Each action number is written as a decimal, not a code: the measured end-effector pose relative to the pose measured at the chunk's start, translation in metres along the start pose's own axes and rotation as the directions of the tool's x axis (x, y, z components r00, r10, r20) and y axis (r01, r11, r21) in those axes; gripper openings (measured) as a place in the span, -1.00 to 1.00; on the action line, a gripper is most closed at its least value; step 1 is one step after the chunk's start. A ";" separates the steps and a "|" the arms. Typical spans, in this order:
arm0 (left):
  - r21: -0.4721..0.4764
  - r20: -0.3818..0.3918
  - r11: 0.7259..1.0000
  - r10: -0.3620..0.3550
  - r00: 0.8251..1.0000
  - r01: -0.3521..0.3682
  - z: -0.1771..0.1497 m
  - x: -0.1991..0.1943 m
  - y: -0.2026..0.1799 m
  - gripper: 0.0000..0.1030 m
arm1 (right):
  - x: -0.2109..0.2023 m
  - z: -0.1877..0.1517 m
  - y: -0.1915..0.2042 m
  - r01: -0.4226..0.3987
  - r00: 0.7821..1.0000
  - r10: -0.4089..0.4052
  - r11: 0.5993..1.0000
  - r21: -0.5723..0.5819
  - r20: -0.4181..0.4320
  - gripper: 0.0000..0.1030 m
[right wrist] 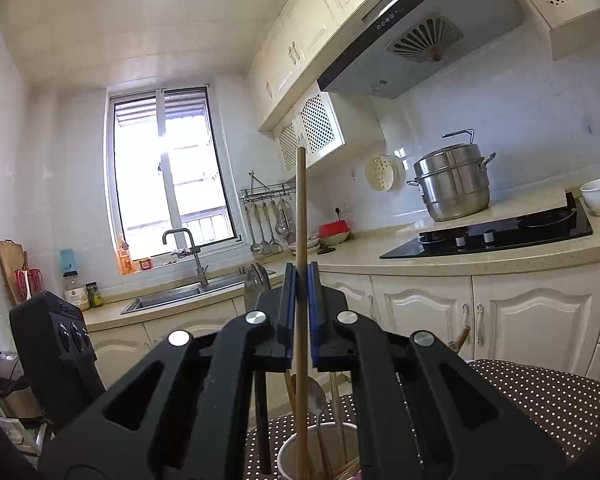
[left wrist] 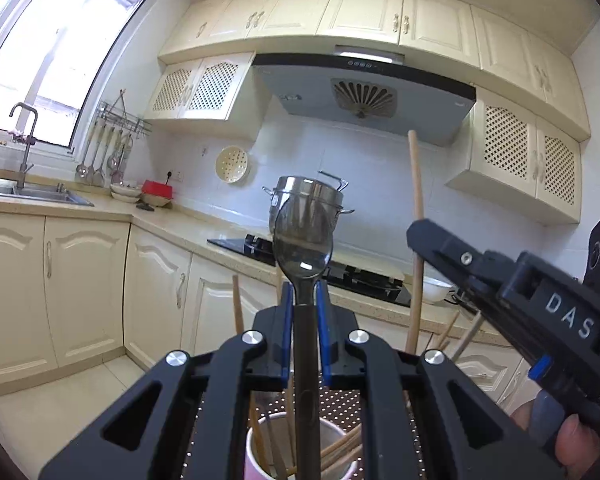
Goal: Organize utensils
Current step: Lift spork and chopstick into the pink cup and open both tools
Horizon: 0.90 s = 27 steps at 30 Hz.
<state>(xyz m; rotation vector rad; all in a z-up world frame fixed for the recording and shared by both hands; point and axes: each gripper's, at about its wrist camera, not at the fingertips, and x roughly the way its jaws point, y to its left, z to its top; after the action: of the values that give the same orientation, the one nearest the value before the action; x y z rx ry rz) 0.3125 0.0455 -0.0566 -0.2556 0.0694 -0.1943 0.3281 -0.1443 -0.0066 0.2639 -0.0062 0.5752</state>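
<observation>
While both cameras take in the same cream-cabinet kitchen, each shows parts the other misses: the left wrist view looks straight at the range hood and the steel steamer pot on the worktop, with the sink off at the far left edge, whereas the right wrist view looks toward the window, with the sink below it, bottles and a cutting board at the worktop's left end, and the black hob with a white bowl at its right end. A dotted brown cloth surface lies under both tools; the right view shows a broad stretch of it, the left view only slivers between the linkage bars. On it stands a white cup holding wooden chopsticks and other utensils, seen at the bottom of both views. The left gripper is narrowed onto the handle of a dark metal spoon, bowl end up and clear above the cup. The right gripper is clamped tight on a single wooden chopstick held upright, its lower end down in the cup. Only the left view shows the right tool from outside, with fingers of the person's hand wrapped on its grip.
</observation>
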 end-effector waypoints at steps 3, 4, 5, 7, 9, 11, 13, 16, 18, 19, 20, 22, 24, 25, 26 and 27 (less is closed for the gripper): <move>-0.015 -0.021 1.000 0.000 1.000 0.000 -0.007 0.006 0.008 -0.79 | 0.007 -0.006 -0.001 0.011 1.000 -0.011 1.000 -0.014 0.009 -0.88; -0.021 -0.030 1.000 -0.006 1.000 0.005 -0.010 0.009 0.010 -0.79 | 0.009 -0.008 -0.001 0.014 1.000 -0.013 1.000 -0.018 0.008 -0.88; -0.022 -0.038 1.000 -0.007 0.999 0.006 -0.012 0.011 0.011 -0.79 | 0.012 -0.009 -0.001 0.017 1.000 -0.016 1.000 -0.021 0.006 -0.88; -0.027 -0.046 1.000 -0.004 0.999 0.003 -0.016 0.013 0.015 -0.78 | 0.015 -0.013 0.000 0.025 1.000 -0.024 0.999 -0.036 0.009 -0.88; -0.042 -0.052 0.999 -0.012 0.999 0.009 -0.018 0.015 0.020 -0.78 | 0.017 -0.016 0.000 0.027 1.000 -0.026 0.999 -0.040 0.008 -0.88; -0.050 -0.057 0.999 -0.015 0.998 0.013 -0.020 0.016 0.023 -0.78 | 0.018 -0.019 -0.001 0.028 1.000 -0.027 0.999 -0.037 0.005 -0.88; -0.048 -0.060 0.999 -0.017 0.998 0.014 -0.021 0.017 0.023 -0.78 | 0.020 -0.021 -0.002 0.029 1.000 -0.029 0.999 -0.037 -0.001 -0.88; -0.044 -0.053 0.999 -0.018 0.998 0.015 -0.020 0.015 0.022 -0.78 | 0.018 -0.021 -0.002 0.034 0.999 -0.034 0.998 -0.048 -0.001 -0.88; -0.030 -0.039 1.000 -0.008 0.999 0.007 -0.019 0.014 0.020 -0.78 | 0.017 -0.020 -0.004 0.036 0.999 -0.036 0.999 -0.039 -0.002 -0.88; -0.023 -0.035 1.000 -0.012 0.999 0.011 -0.018 0.014 0.018 -0.78 | 0.017 -0.019 -0.005 0.036 0.999 -0.036 0.999 -0.034 0.000 -0.88; -0.021 -0.026 1.000 -0.016 1.000 0.015 -0.018 0.013 0.017 -0.78 | 0.017 -0.019 -0.006 0.037 0.999 -0.037 0.999 -0.028 0.000 -0.88; -0.032 0.007 0.999 -0.022 1.000 0.023 -0.017 0.010 0.016 -0.79 | 0.017 -0.018 -0.008 0.039 0.999 -0.039 0.999 -0.019 0.002 -0.88; -0.052 0.047 0.998 -0.027 0.999 0.029 -0.016 0.007 0.018 -0.79 | 0.018 -0.019 -0.009 0.040 0.999 -0.040 0.999 -0.017 0.003 -0.88; -0.063 0.068 0.998 -0.028 0.997 0.032 -0.017 0.007 0.019 -0.79 | 0.018 -0.019 -0.010 0.043 0.999 -0.043 0.999 -0.014 0.004 -0.88; -0.067 0.078 0.997 -0.032 0.996 0.038 -0.017 0.006 0.020 -0.79 | 0.019 -0.019 -0.012 0.044 0.999 -0.044 0.999 -0.007 0.005 -0.88; -0.070 0.077 0.997 -0.036 0.996 0.041 -0.019 0.008 0.020 -0.79 | 0.019 -0.019 -0.013 0.043 0.999 -0.043 0.999 0.001 0.005 -0.88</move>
<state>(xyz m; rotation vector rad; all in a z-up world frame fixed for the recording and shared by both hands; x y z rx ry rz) 0.3219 0.0585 -0.0802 -0.3354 -0.0037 -0.2205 0.3497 -0.1401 -0.0271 0.2661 -0.0051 0.5318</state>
